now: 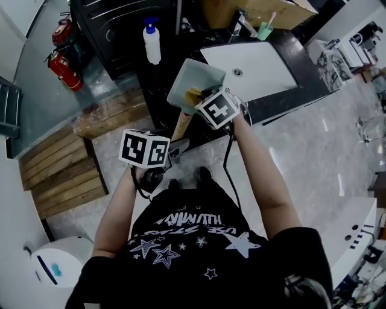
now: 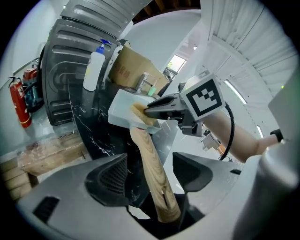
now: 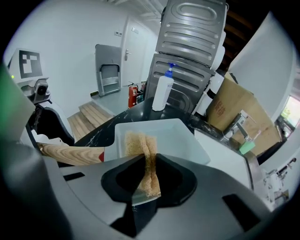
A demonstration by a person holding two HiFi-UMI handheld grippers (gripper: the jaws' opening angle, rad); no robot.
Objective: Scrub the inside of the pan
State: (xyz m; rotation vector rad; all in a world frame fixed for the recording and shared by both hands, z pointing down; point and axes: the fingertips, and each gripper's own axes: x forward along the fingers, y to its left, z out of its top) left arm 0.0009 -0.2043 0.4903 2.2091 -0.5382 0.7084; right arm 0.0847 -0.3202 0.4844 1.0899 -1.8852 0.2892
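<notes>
A pale square pan (image 1: 194, 83) with a light wooden handle (image 1: 181, 125) is over the dark counter (image 1: 154, 90), left of the sink. In the left gripper view the handle (image 2: 151, 161) runs between my left gripper's (image 2: 150, 172) jaws, which stand wide with gaps beside it. My right gripper (image 3: 149, 161) is shut on a tan scrub sponge (image 3: 143, 150). The sponge's front end lies inside the pan (image 3: 173, 138). From the left gripper view the right gripper (image 2: 151, 110) reaches into the pan (image 2: 123, 108) from the right. Head view shows the left gripper (image 1: 175, 149) just below the handle's end.
A white pump bottle (image 1: 152, 42) stands on the counter behind the pan. A white sink (image 1: 253, 69) lies to the right, with a green cup (image 1: 264, 30) and a cardboard box (image 1: 259, 12) beyond. Red fire extinguishers (image 1: 63, 63) and wooden steps (image 1: 63, 169) are at left.
</notes>
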